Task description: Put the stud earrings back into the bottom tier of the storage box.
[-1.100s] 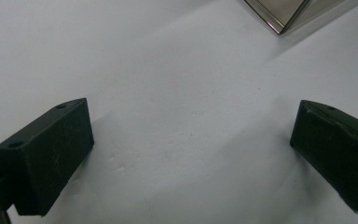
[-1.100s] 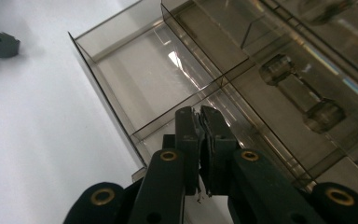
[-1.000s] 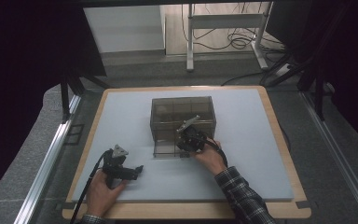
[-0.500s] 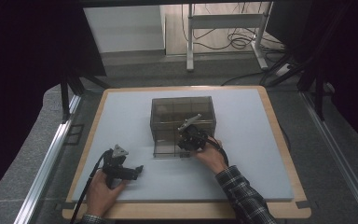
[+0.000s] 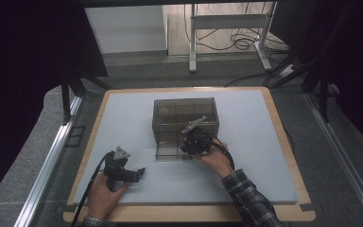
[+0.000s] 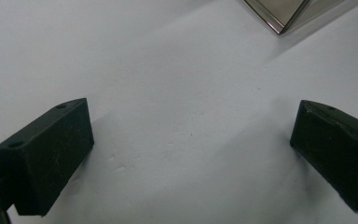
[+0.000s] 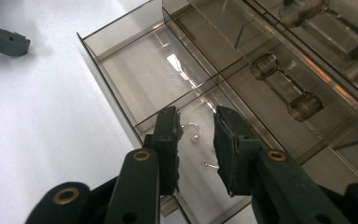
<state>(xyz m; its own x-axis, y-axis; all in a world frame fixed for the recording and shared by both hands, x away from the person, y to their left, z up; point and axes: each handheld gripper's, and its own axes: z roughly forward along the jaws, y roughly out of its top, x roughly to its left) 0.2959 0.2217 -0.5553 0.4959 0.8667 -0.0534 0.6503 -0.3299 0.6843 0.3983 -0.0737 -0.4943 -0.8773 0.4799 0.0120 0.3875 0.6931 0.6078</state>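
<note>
On the white mat [image 5: 246,142] sits a smoky clear drawer box [image 5: 185,118], its bottom drawer [image 7: 168,79] pulled out, and a small pearl earring [image 7: 195,138] lies in the drawer's near compartment. The right gripper [image 7: 196,140] hangs right over it, jaws just parting, nothing pinched between them. Off at eight o'clock from the box, the left gripper [image 5: 139,172] rests on the mat, jaws spread wide and empty.

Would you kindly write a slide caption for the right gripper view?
Right hand-held gripper, jaws just parting, above small earrings lying in the open drawer of a clear organizer box.
</note>
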